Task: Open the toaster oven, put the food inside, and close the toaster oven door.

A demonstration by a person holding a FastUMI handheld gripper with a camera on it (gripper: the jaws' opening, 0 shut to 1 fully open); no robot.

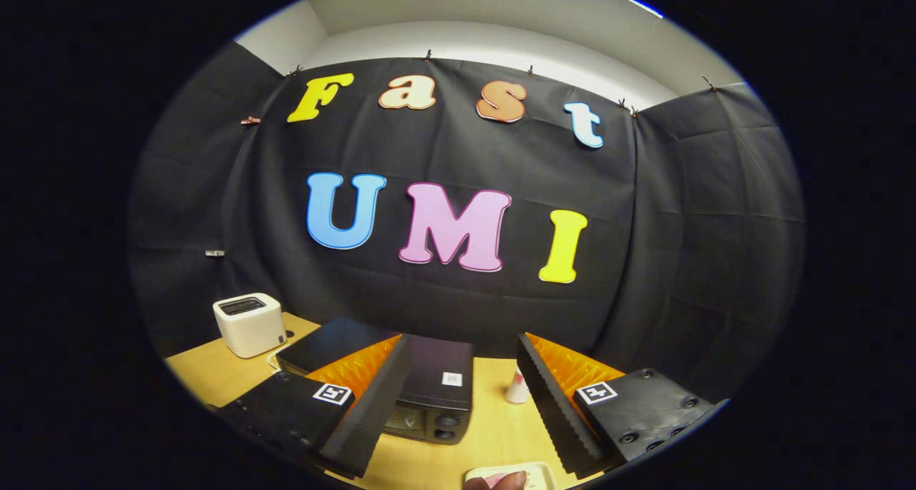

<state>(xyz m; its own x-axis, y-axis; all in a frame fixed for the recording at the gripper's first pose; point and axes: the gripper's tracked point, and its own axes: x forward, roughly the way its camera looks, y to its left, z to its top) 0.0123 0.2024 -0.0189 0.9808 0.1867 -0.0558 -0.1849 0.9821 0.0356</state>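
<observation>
Bench (215, 375): light wood, carries everything in play. Booth wall behind it, dark cloth.

Toaster oven (429, 393): black box on the bench, sitting below and ahead of the gripper (465, 397), mostly in the gap between the jaws but offset toward the left jaw, which covers its left part. I'm looking down on its flat top; front face with what look like two knobs at its right end faces back toward the camera. Long axis runs roughly across the jaw gap, left to right. Door looks closed from here, though most of the front is hidden, so treat that as a judgement.

White toaster (249, 324): small pale box, beyond the left jaw and well off to the left of the oven. Not part of the job.

Jaws: spread wide, nothing between them, touching nothing.

Small white bottle-like item (517, 388): on the bench just right of the oven, close to the inner edge of the right jaw. Can't tell what it is.

Food: a pale tray (526, 473) with something pink on it, nearest the camera, below the jaws and between them. A fingertip (501, 481) rests at its near rim.

Key relation: oven front is down and forward of the jaws, slightly left of centre. Task looks unstarted. Next move needs a descent and a small leftward shift to reach the door's top edge; handle isn't visible.
</observation>
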